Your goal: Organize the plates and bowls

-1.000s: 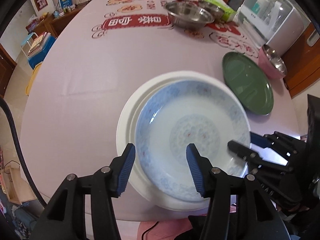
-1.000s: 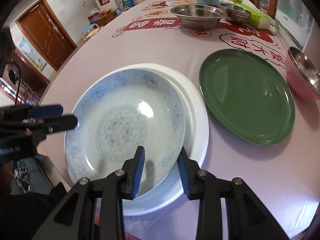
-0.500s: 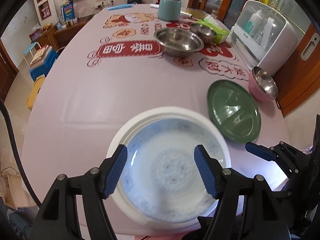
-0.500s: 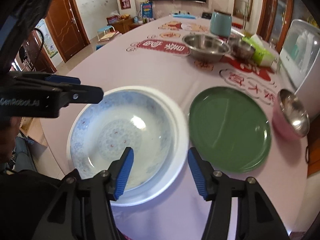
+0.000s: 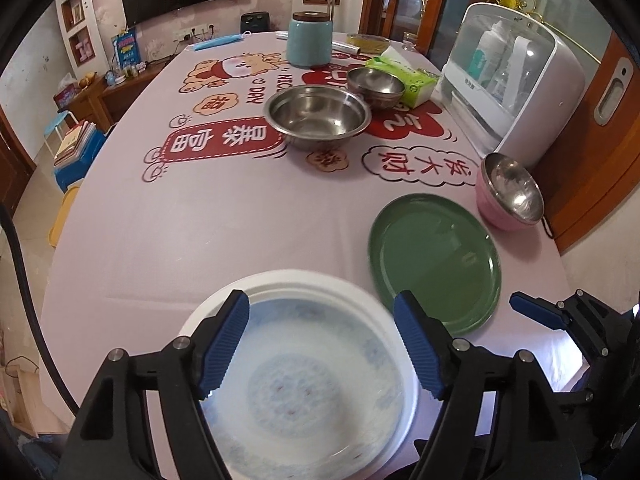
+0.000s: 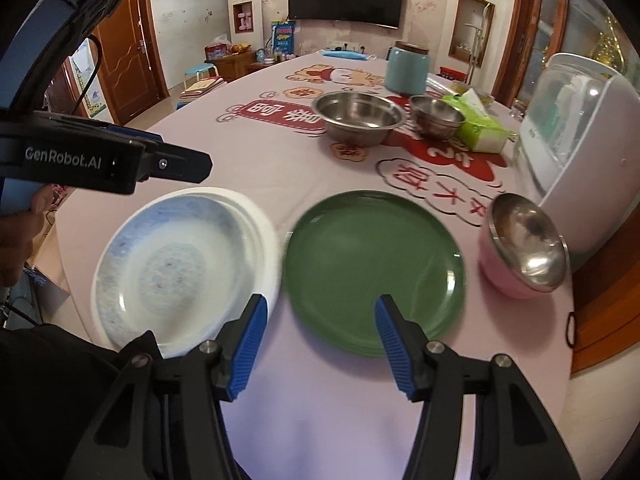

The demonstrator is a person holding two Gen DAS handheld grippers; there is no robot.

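The blue-patterned plate lay nested on a white plate at the near edge of the table, at about 6 o'clock in the left wrist view. The left gripper hung above it with its jaws opening; nothing was clamped between them, and the plate showed below and between the two blue pads, clear of both.

In the right wrist view the same stack sat at 8 o'clock, with the blue-patterned plate just left of the left pad. The right gripper had its fingers apart and empty. The near rim of the green plate appeared between and beyond them, at roughly 12 o'clock from the fingertips, not touched by either. The green plate lay just beside the white plate, rims close; whether they touched could not be told.

A pink bowl with a steel lining stood at 3 o'clock from the green plate. Two steel bowls, a large one and a small one, stood farther off at about 12 o'clock
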